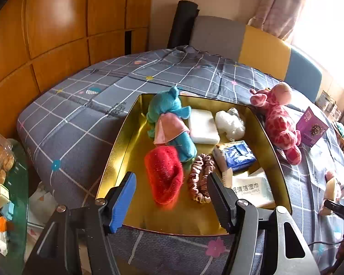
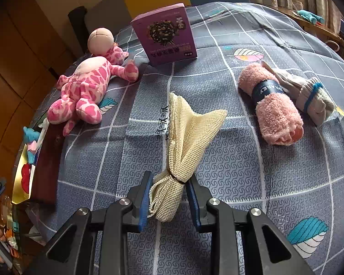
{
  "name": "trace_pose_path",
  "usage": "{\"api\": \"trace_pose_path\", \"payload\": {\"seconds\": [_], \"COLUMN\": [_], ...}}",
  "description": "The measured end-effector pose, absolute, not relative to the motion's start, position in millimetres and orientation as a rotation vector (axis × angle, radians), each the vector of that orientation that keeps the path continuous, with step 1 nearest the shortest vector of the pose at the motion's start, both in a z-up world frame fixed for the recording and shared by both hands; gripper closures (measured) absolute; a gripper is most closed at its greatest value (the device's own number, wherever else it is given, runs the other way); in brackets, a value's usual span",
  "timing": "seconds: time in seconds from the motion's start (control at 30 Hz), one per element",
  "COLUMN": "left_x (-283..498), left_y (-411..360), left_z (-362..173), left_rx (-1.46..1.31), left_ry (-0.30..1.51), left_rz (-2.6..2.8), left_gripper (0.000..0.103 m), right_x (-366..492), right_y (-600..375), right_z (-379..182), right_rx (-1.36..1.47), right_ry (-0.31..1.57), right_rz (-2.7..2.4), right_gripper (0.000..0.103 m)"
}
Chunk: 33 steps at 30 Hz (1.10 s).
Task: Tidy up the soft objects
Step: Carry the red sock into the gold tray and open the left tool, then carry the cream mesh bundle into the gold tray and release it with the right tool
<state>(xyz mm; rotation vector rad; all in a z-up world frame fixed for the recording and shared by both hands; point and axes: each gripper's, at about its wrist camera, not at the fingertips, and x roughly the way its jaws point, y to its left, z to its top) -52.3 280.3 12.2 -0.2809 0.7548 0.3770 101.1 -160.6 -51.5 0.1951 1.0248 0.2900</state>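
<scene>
A gold-lined box (image 1: 126, 146) lies on the bed and holds a red knitted piece (image 1: 165, 174), a teal plush (image 1: 169, 107) with a pink cloth (image 1: 169, 128), a white block (image 1: 204, 126), a brown scrunchie (image 1: 200, 176), a blue tissue pack (image 1: 237, 154) and a wet-wipe pack (image 1: 252, 189). My left gripper (image 1: 170, 197) is open and empty above the box's near edge. My right gripper (image 2: 169, 194) is shut on a cream mesh cloth bundle (image 2: 185, 133) that lies on the bedspread. A pink giraffe plush (image 2: 87, 87) lies to its left, outside the box (image 1: 279, 123).
A rolled pink towel (image 2: 273, 107) and grey socks (image 2: 314, 100) lie to the right on the bed. A purple carton (image 2: 165, 34) stands behind. The box's edge (image 2: 23, 178) shows at far left. A cluttered side table (image 1: 2, 183) is left of the bed.
</scene>
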Motion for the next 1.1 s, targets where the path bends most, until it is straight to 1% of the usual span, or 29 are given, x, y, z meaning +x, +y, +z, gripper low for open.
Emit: {"api": "trace_pose_path", "payload": {"seconds": [0.27, 0.47, 0.67, 0.8, 1.0, 1.1], "left_x": [-53, -55, -56, -59, -64, -64], "left_y": [267, 268, 284, 305, 325, 328], "left_z": [14, 14, 13, 13, 13, 10], "left_rx": [-0.262, -0.266, -0.296, -0.331, -0.351, -0.359], "left_ry": [0.754, 0.748, 0.743, 0.735, 0.725, 0.731], "left_rz": [0.356, 0.358, 0.393, 0.456, 0.514, 0.510], "left_gripper": [0.038, 0.038, 0.038, 0.038, 0.038, 0.038], "right_x": [95, 86, 77, 71, 65, 61], "right_y": [-118, -45, 44, 105, 169, 183], "right_z": [-16, 10, 18, 7, -33, -49], "right_rx": [0.177, 0.131, 0.080, 0.028, -0.074, -0.114], "right_ry": [0.975, 0.960, 0.985, 1.028, 1.120, 1.155], "right_rz": [0.447, 0.691, 0.921, 1.018, 1.067, 1.061], "right_gripper": [0.075, 0.075, 0.075, 0.075, 0.074, 0.071]}}
